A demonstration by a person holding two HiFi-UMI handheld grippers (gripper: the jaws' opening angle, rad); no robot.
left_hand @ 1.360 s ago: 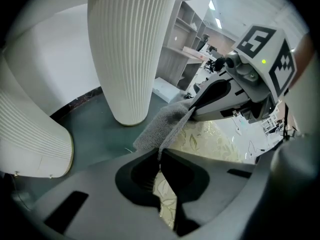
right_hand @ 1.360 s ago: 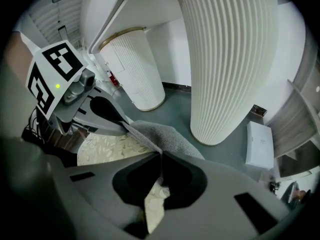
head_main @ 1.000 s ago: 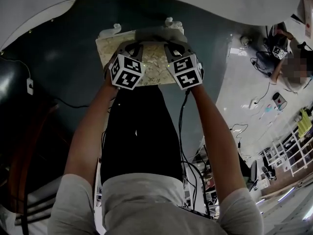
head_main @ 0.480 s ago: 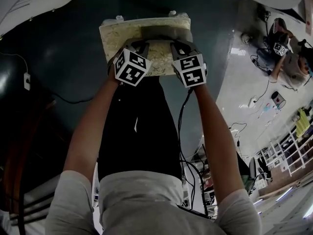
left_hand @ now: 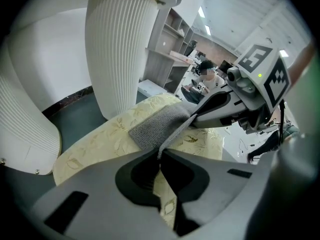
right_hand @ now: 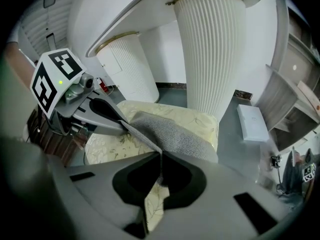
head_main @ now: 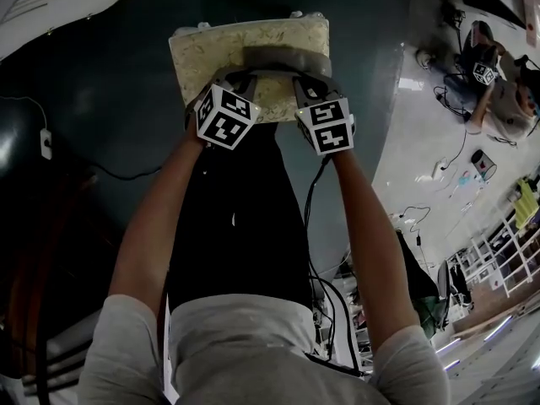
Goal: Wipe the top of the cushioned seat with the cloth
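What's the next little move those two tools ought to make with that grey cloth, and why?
Probably slide both tools together toward the seat's bare left part, with the cloth pressed flat. The left tool and right tool each pinch an edge of the cloth, which lies on the right part of the cushioned seat; the patterned left part is uncovered.

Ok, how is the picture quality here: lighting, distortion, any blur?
Head view: dim overall, dark floor, strong fisheye bending at the rim, yet the cushioned seat and grey cloth read clearly. Left gripper view: brightly lit, black vignette in the corners, cloth weave sharp. Right gripper view: equally bright, the white fluted column keeps its ribs, no glare, corners again black.
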